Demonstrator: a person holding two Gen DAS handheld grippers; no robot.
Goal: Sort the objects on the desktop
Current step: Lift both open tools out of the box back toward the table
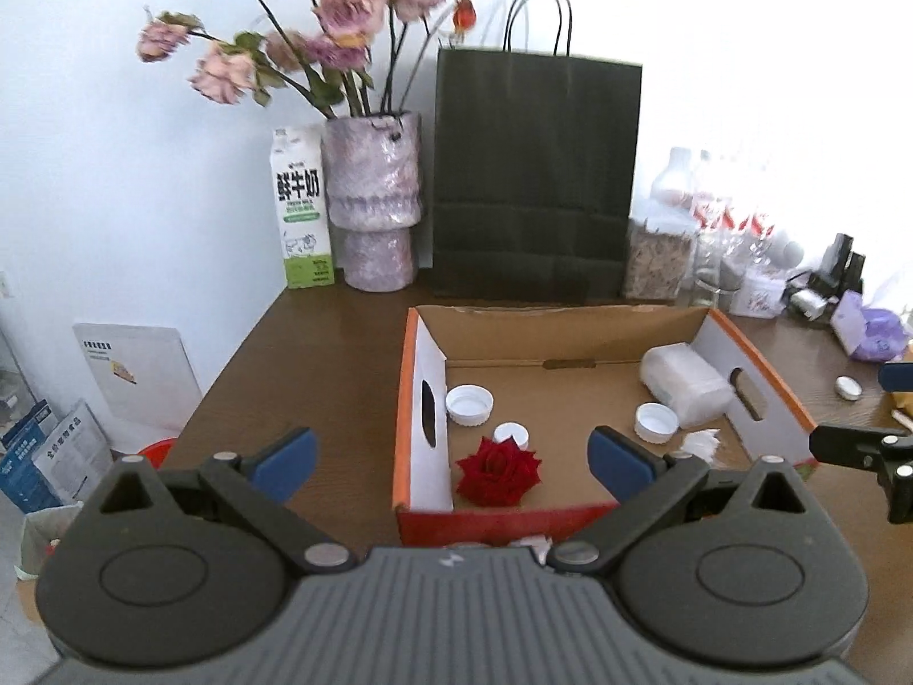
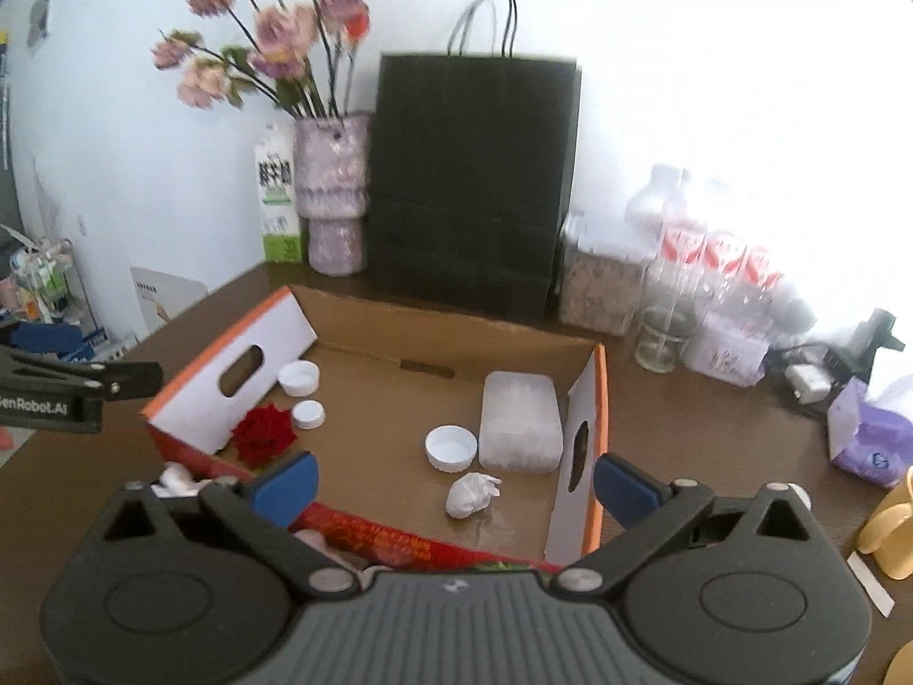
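An open cardboard box [image 1: 425, 377] with orange edges sits on the brown desk; it also shows in the right wrist view [image 2: 588, 428]. Inside lie a red rose head [image 1: 498, 471] [image 2: 263, 432], three white bottle caps [image 1: 469, 404] [image 2: 451, 447], a clear plastic container [image 1: 685, 382] [image 2: 518, 419] and a crumpled tissue [image 2: 471, 494] [image 1: 701, 444]. My left gripper [image 1: 451, 456] is open and empty above the box's near edge. My right gripper [image 2: 455, 485] is open and empty above the box's near right corner.
A vase of pink flowers [image 1: 374, 205], a milk carton [image 1: 301, 211], a black paper bag [image 1: 533, 171], jars and water bottles [image 2: 707, 268] line the back. A purple tissue pack [image 2: 870, 439], a yellow object [image 2: 893, 531] and crumpled tissue [image 2: 174, 481] lie outside the box.
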